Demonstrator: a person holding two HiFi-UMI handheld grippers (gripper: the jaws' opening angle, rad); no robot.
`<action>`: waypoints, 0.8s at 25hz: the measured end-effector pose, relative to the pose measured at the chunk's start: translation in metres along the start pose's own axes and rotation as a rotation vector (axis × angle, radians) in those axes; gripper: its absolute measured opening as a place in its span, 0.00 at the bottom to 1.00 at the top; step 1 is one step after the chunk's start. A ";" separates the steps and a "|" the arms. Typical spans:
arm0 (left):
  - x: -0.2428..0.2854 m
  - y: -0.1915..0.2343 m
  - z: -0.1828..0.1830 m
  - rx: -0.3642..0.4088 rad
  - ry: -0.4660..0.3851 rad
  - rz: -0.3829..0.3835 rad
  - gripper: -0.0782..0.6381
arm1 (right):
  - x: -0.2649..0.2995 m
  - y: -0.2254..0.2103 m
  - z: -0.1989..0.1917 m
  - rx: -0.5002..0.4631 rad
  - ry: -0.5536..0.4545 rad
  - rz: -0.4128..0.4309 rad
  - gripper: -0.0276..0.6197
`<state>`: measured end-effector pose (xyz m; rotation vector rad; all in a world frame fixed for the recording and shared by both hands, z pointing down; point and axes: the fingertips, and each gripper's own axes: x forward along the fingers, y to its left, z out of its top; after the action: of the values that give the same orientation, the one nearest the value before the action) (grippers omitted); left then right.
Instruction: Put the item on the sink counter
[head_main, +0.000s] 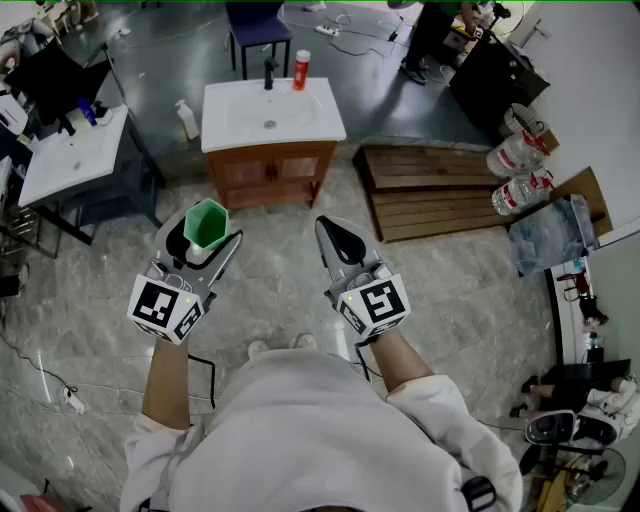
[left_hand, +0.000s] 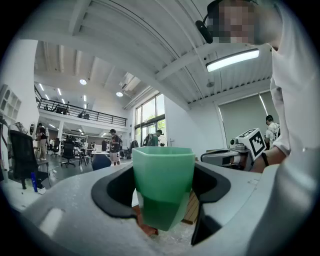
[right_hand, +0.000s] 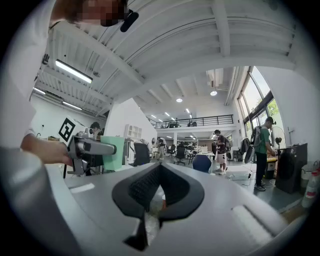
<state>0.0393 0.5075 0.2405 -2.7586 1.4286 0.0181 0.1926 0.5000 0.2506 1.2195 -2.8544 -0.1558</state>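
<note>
A green plastic cup stands upright between the jaws of my left gripper, which is shut on it. In the left gripper view the cup fills the gap between the black pads, and my left gripper presses on both its sides. My right gripper hovers beside it at the same height, shut with nothing in it; in its own view the right gripper has its pads nearly meeting. The white sink counter on a wooden cabinet stands ahead, beyond both grippers.
On the counter's back edge are a black faucet and a red bottle. A white spray bottle sits on the floor to its left. Wooden pallets and water jugs lie to the right, and another white sink table to the left.
</note>
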 end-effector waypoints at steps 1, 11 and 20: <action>0.000 0.000 0.000 -0.002 -0.001 0.000 0.57 | 0.000 0.000 -0.002 0.002 0.001 0.000 0.05; -0.002 -0.001 0.000 -0.006 0.006 0.002 0.57 | 0.001 0.001 -0.007 -0.004 0.009 0.008 0.05; -0.010 0.014 -0.002 -0.006 -0.005 -0.002 0.57 | 0.017 0.005 -0.007 0.015 0.006 -0.005 0.05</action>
<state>0.0224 0.5075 0.2419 -2.7631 1.4270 0.0299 0.1781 0.4908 0.2583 1.2286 -2.8528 -0.1307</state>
